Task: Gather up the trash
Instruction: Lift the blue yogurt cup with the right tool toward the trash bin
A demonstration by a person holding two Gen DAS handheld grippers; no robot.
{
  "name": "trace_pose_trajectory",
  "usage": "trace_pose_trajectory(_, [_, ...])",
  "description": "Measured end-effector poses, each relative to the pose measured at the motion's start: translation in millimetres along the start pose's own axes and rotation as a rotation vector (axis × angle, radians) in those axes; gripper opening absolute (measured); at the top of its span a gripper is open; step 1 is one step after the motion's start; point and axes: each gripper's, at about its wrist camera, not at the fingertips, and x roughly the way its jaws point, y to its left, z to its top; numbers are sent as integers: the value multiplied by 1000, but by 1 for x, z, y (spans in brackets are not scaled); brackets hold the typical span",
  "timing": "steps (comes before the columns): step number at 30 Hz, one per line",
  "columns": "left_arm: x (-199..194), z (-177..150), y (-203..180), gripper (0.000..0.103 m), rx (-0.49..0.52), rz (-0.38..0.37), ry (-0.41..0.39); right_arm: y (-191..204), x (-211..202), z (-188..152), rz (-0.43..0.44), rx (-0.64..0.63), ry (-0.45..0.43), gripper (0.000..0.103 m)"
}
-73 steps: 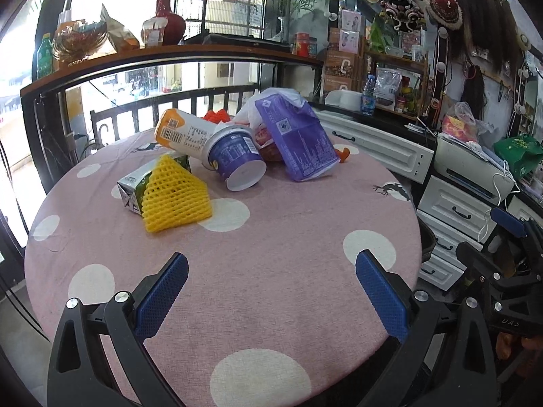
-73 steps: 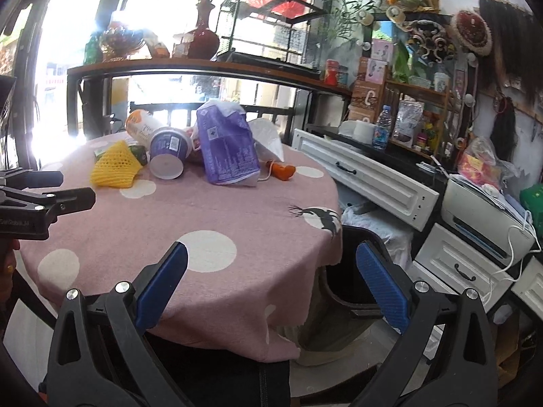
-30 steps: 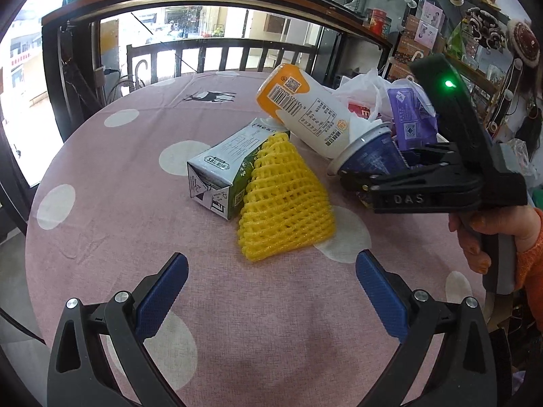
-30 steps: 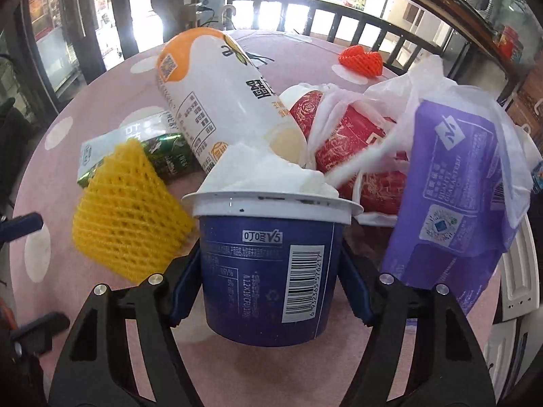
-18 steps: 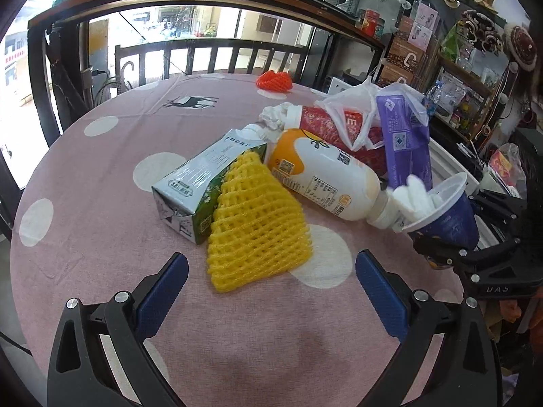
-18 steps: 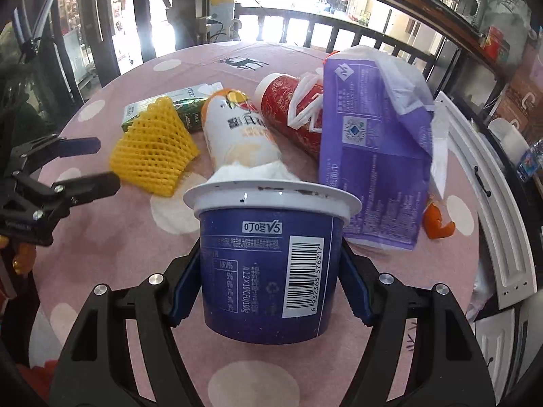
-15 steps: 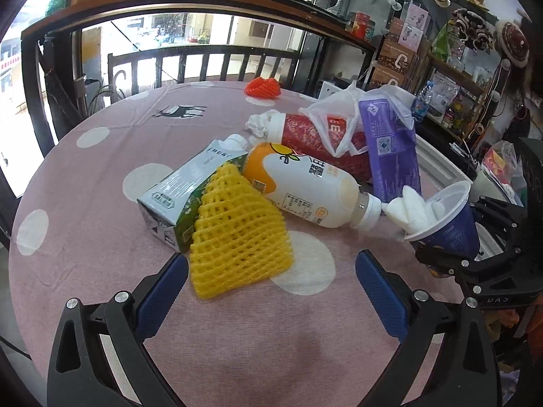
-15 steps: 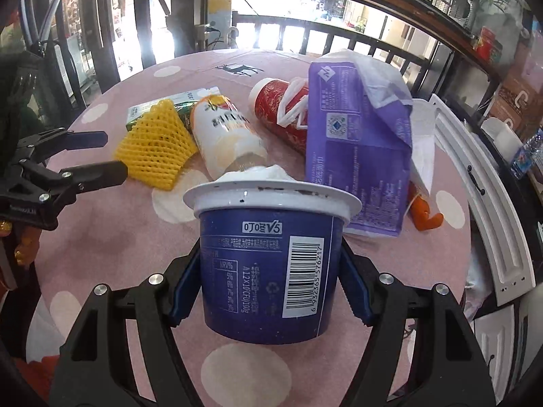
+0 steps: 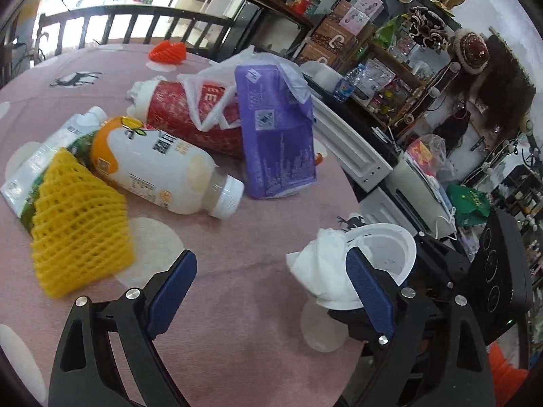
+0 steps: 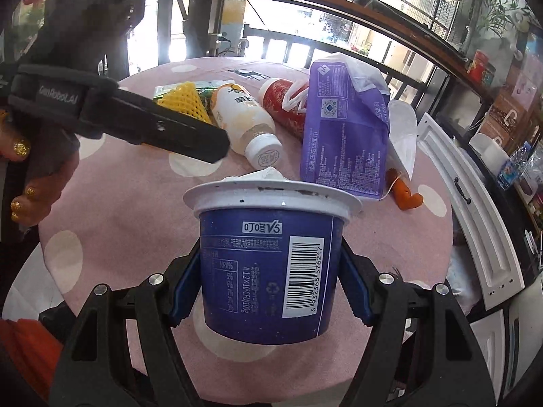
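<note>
My right gripper (image 10: 269, 281) is shut on a blue yogurt cup (image 10: 268, 271) and holds it upright above the pink dotted table (image 10: 129, 210). A white tissue (image 9: 319, 264) sticks out of the cup (image 9: 390, 247). In the left wrist view the cup sits just behind the right finger of my left gripper (image 9: 271, 285). Its jaws are closing, with the tissue's edge just inside them and no pad pressing on it. Behind lie a white bottle (image 9: 159, 166), a yellow foam net (image 9: 74, 217), a green carton (image 9: 30, 169), a red pack (image 9: 190, 118) and a purple tissue pack (image 9: 275, 129).
An orange foam net (image 9: 168, 51) lies at the table's far side, and a small orange scrap (image 10: 405, 196) sits beside the purple pack. White drawers (image 10: 475, 224) and cluttered shelves (image 9: 390, 78) stand to the right. A railing (image 9: 135, 27) runs behind the table.
My right gripper has carried the blue cup out of the pile toward the table's near edge. The white bottle now lies flat. My left gripper swung right toward the cup, and its fingers stand closer together.
</note>
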Motion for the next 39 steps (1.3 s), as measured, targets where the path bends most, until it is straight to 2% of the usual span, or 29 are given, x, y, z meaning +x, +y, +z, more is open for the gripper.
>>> trace_pose_trajectory(2, [9, -2, -3, 72, -30, -70, 40, 2, -1, -2, -6, -5, -2, 71])
trace_pose_trajectory(6, [20, -4, -12, 63, -19, -111, 93, 3, -3, -4, 10, -7, -12, 71])
trace_pose_trajectory(7, [20, -6, -14, 53, -18, -114, 92, 3, -3, -4, 12, -7, -12, 71])
trace_pose_trajectory(8, [19, -6, -14, 38, -21, -112, 85, 4, -2, -4, 10, -6, -10, 71])
trace_pose_trajectory(11, [19, -6, -16, 19, -8, -130, 95, 1, 3, -6, 10, 14, 5, 71])
trace_pose_trajectory(15, [23, -7, -18, 17, 6, -112, 107, -3, 0, -7, 21, 29, -17, 71])
trace_pose_trajectory(17, [22, -6, -14, 5, -32, -130, 89, -5, -1, -7, 13, 32, -17, 71])
trace_pose_trajectory(22, [11, 9, -19, 4, -18, -133, 14, -16, -2, -14, -24, 57, -10, 71])
trace_pose_trajectory(27, [-1, 33, -37, 3, 52, -54, -75, -44, -15, -25, -113, 123, -23, 71])
trace_pose_trajectory(31, [6, 50, -59, 3, 127, 7, -111, -87, -25, -38, -196, 240, -20, 71])
trace_pose_trajectory(35, [29, 65, -96, 3, 198, -15, -107, -135, -24, -59, -292, 337, 4, 71])
trace_pose_trajectory(39, [51, 77, -133, 3, 256, -51, -99, -192, -7, -92, -387, 474, 71, 71])
